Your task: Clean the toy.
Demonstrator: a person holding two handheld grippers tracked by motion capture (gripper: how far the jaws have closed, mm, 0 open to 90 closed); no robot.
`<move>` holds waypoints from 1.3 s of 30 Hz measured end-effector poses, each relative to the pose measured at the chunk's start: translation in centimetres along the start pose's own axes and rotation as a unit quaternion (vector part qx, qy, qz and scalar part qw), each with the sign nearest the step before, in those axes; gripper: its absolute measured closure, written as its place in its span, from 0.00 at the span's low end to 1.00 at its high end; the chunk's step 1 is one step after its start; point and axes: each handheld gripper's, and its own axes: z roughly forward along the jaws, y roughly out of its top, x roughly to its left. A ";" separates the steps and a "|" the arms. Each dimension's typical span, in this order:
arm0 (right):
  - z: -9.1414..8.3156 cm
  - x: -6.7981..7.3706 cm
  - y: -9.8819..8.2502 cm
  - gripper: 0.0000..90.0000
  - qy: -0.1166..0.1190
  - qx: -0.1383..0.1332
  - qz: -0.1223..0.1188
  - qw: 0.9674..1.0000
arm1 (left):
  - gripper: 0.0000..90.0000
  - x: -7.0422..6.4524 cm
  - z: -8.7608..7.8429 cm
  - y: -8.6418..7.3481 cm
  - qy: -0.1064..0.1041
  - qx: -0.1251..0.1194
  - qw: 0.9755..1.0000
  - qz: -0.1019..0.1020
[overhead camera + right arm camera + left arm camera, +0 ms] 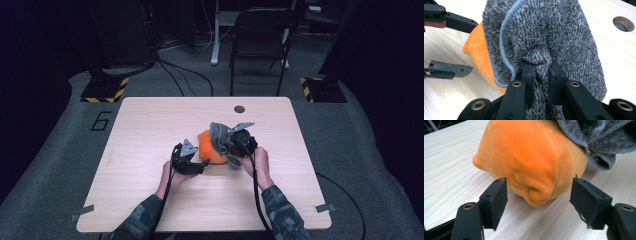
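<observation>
An orange plush toy (209, 148) lies near the middle of the wooden table (150, 130), with a grey fuzzy cloth (218, 136) draped over its right side. In the left gripper view the orange plush toy (529, 157) bulges just beyond my left gripper (539, 197), whose pads stand apart and touch nothing; a pinched nub of plush sits between them. My left gripper (200, 162) is at the toy's near left. My right gripper (541, 71) is shut on a bunched fold of the grey cloth (549, 32), and in the high view my right gripper (231, 145) is at the toy's right.
A round cable hole (239, 109) is in the table's far edge. A black folding chair (260, 40) stands behind the table, with hazard-striped stand bases (105, 90) on the floor. Two forearms in camouflage sleeves (280, 210) reach in from the near edge.
</observation>
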 end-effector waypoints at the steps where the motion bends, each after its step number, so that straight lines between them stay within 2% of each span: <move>1: 0.0 0.0 0.0 0.87 0.003 0.000 0.000 1.000 | 0.32 -0.2 0.1 0.0 0.006 0.003 1.000 0.008; 4: 0.0 -0.1 0.0 0.87 0.004 0.000 0.003 1.000 | 0.33 -0.6 0.5 -0.1 0.016 0.005 0.999 0.029; 9: 0.0 -0.1 0.0 0.87 0.003 0.001 0.003 1.000 | 0.43 -1.0 0.9 -0.2 0.031 -0.002 0.998 0.046; 11: 0.0 0.0 -0.1 0.87 0.001 0.002 0.010 1.000 | 0.45 -1.0 0.9 -0.2 0.031 -0.003 0.998 0.048; 12: 0.1 -0.1 -0.1 0.87 0.003 -0.002 0.007 1.000 | 0.52 -1.1 0.9 -0.3 0.031 -0.004 0.998 0.053; 20: -0.1 -0.2 -0.1 0.87 0.003 -0.001 0.007 1.000 | 0.83 -1.1 1.0 -0.3 0.027 -0.013 0.998 0.047; 23: -0.3 -0.3 -0.2 0.86 -0.001 -0.013 0.009 1.000 | 0.88 -0.6 1.0 -0.1 0.008 -0.022 1.000 0.015; 24: -0.5 -0.4 -0.2 0.86 -0.002 -0.017 0.011 1.000 | 0.88 -0.6 1.0 -0.1 0.008 -0.022 1.000 0.015; 25: -0.7 -0.5 -0.1 0.86 -0.005 -0.024 0.014 1.000 | 0.89 -0.3 0.9 0.3 -0.004 -0.030 0.999 -0.011; 26: -0.7 -0.5 -0.1 0.86 -0.005 -0.024 0.014 1.000 | 0.89 -0.3 0.9 0.3 -0.004 -0.030 0.999 -0.011; 28: -1.8 -0.7 0.1 0.86 -0.009 -0.040 0.024 0.999 | 0.89 -0.1 0.6 0.9 -0.016 -0.041 0.998 -0.037; 29: -2.3 -0.8 0.2 0.87 -0.010 -0.045 0.021 0.999 | 0.89 -0.1 0.5 1.1 -0.017 -0.047 0.998 -0.048; 30: -2.3 -0.8 0.2 0.87 -0.010 -0.045 0.021 0.999 | 0.89 -0.1 0.5 1.1 -0.017 -0.047 0.998 -0.048; 32: -3.6 -0.7 0.5 0.87 -0.012 -0.058 0.016 0.998 | 0.90 0.0 0.2 1.5 -0.021 -0.054 0.997 -0.059; 33: -4.1 -0.5 0.7 0.87 -0.012 -0.063 0.015 0.998 | 0.90 0.0 -0.3 1.9 -0.024 -0.059 0.995 -0.072; 34: -4.5 -0.2 0.8 0.87 -0.012 -0.066 0.010 0.998 | 0.90 0.0 -0.3 1.9 -0.024 -0.059 0.995 -0.072; 37: -5.1 1.2 1.3 0.87 -0.008 -0.067 -0.003 0.998 | 0.90 0.2 -0.7 2.3 -0.036 -0.057 0.993 -0.096; 39: -5.2 1.7 1.5 0.87 -0.007 -0.062 -0.010 0.998 | 0.90 0.2 -0.8 2.3 -0.034 -0.059 0.993 -0.098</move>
